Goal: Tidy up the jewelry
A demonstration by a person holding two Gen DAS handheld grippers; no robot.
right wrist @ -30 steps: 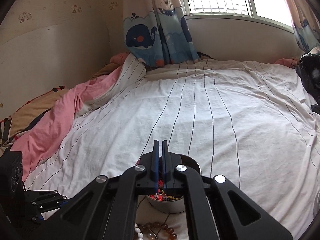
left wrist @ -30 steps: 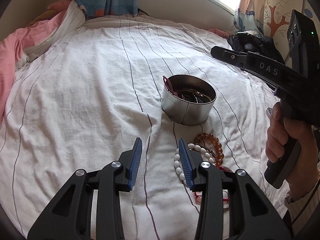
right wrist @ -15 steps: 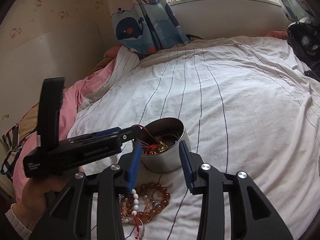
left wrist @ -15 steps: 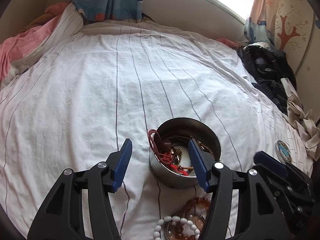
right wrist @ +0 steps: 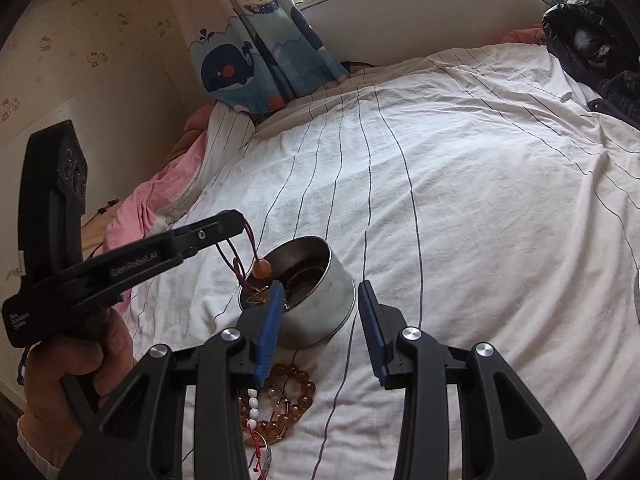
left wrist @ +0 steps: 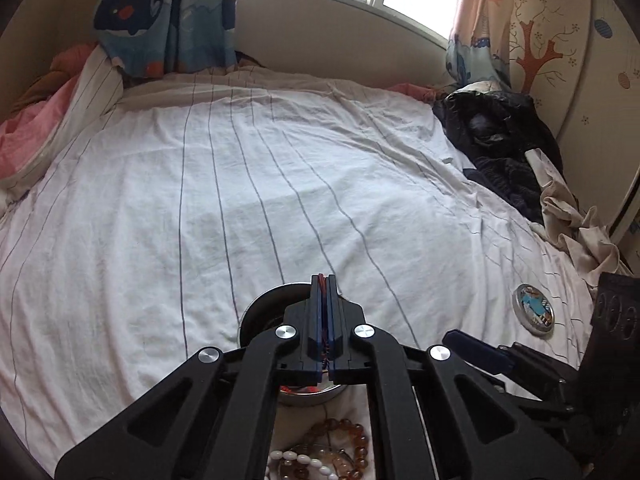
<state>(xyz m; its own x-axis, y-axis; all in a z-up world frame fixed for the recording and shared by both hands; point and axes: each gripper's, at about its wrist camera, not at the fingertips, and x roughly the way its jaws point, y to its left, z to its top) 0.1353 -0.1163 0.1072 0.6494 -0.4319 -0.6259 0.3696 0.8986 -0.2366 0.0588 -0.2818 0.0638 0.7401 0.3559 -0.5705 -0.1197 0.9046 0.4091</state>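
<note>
A bed with a white sheet ruled in thin dark lines fills both views, with a whale-print curtain at its head and a heap of dark clothing along one side. A round metal tin stands on the sheet, with jewelry inside. The right tongs stand partly open with nothing in them, their blue pads flanking the tin's near side without touching it. The left tongs, held in a hand, are shut on a dark red cord, which hangs down with an orange bead above the tin's rim. On the sheet just in front of the tin lie an amber bead bracelet and a string of white beads. A small round picture lid lies apart to the side.
</note>
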